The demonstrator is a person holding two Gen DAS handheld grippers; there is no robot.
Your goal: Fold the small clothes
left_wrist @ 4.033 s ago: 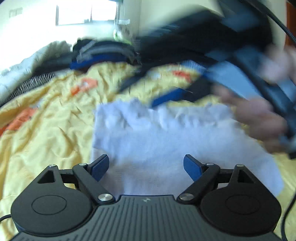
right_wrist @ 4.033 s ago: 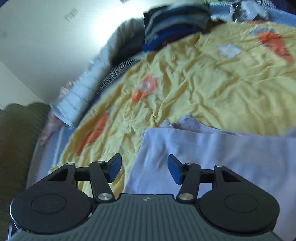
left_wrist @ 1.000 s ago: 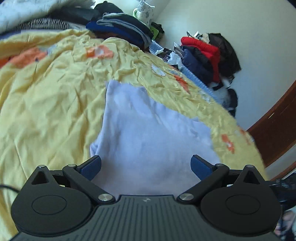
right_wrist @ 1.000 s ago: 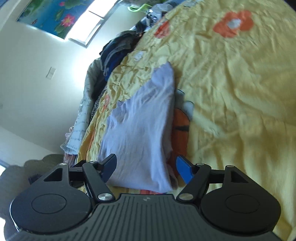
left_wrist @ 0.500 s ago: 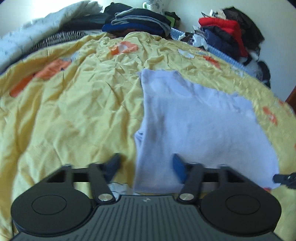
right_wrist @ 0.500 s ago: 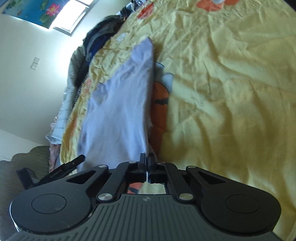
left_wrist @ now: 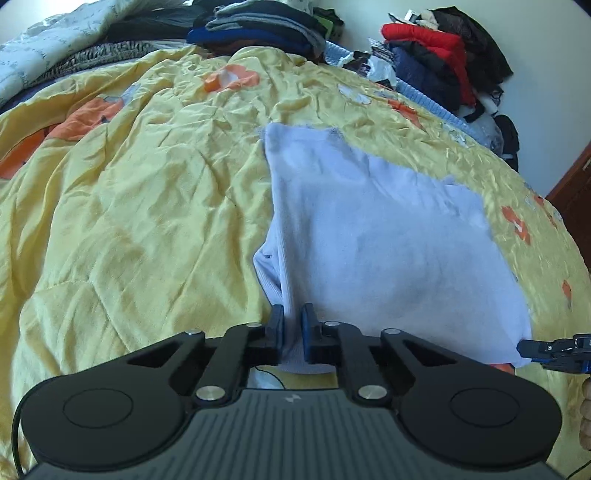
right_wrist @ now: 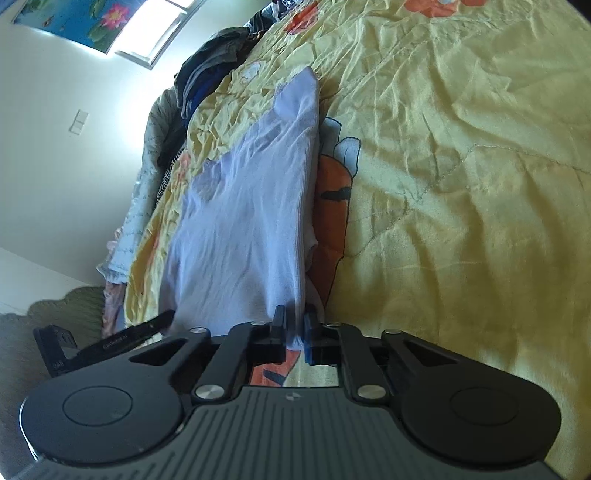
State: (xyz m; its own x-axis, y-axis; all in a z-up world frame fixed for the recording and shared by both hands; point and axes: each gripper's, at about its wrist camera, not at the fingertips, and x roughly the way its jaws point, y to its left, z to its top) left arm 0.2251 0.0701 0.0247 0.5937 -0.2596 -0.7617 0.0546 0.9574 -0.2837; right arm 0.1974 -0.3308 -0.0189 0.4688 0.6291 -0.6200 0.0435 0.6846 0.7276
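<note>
A pale lavender garment [left_wrist: 376, 236] lies spread on a yellow quilt [left_wrist: 147, 206]. My left gripper [left_wrist: 293, 325] is shut on the garment's near left corner. My right gripper [right_wrist: 294, 328] is shut on the garment's [right_wrist: 243, 236] near right corner; its tips also show at the right edge of the left wrist view [left_wrist: 532, 347]. The left gripper's body shows at the lower left of the right wrist view [right_wrist: 107, 343]. The garment's near edge is held a little off the quilt between the two grippers.
The quilt [right_wrist: 461, 166] has orange flower prints. A stack of folded dark clothes [left_wrist: 255, 26] sits at the far end of the bed. A heap of red and dark clothes [left_wrist: 443, 66] lies at the far right. A wooden door edge [left_wrist: 576, 192] is at the right.
Both grippers, open a second ago, have closed on the garment's near corners: the right one first, then the left. The near edge is now pinched and slightly lifted.
</note>
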